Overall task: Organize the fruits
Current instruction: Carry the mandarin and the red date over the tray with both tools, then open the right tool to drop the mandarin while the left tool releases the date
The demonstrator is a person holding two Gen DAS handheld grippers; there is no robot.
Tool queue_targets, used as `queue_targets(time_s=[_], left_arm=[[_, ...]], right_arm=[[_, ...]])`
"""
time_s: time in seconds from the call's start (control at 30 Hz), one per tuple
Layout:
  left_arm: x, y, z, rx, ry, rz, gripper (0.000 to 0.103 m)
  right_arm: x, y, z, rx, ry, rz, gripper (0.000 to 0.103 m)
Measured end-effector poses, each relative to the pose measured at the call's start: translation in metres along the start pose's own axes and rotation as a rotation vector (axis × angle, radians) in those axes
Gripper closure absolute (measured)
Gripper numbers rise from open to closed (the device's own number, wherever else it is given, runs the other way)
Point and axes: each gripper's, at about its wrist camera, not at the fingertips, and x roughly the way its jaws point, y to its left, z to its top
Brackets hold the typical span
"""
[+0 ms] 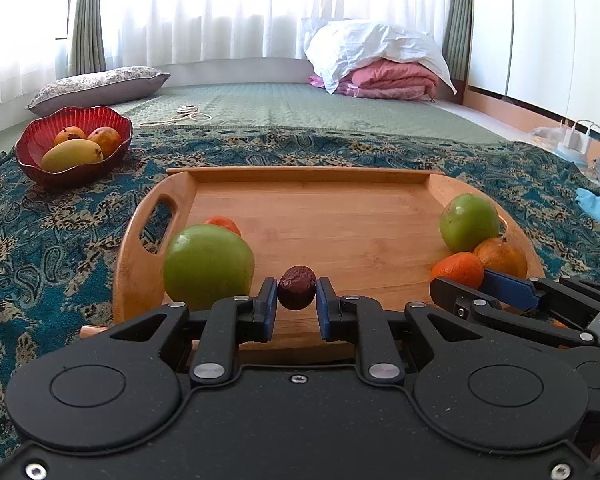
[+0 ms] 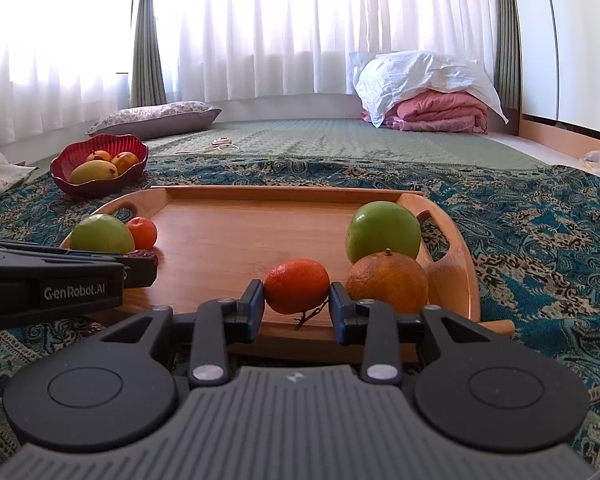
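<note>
A wooden tray [image 1: 312, 212] [image 2: 236, 224] lies on a patterned cloth. My left gripper [image 1: 297, 294] is shut on a dark red jujube [image 1: 297, 287] at the tray's near edge, beside a green apple [image 1: 208, 266] and a small tangerine [image 1: 225, 225]. My right gripper [image 2: 297, 295] is shut on a small tangerine [image 2: 296, 286] at the tray's near edge; it also shows in the left wrist view [image 1: 458, 270]. A bigger orange [image 2: 387, 282] and a second green apple [image 2: 383, 232] sit just right of it.
A red bowl [image 1: 32, 160] [image 2: 62, 178] holding mangoes [image 1: 71, 155] stands on the cloth at the far left. Behind lie a pillow [image 1: 100, 84], a cable [image 1: 184, 114], and folded pink bedding under a white bag [image 1: 376, 64]. Chargers sit far right [image 1: 576, 140].
</note>
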Motion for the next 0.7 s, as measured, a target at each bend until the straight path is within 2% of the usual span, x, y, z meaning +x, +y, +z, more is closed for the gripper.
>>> queue_targets(time_s=[0.7], left_arm=[[0.014,0.002,-0.006,-0.008,0.029,0.006,0.084]], right_arm=[[0.005,0.003,-0.007,-0.011,-0.008,-0.017,0.065]])
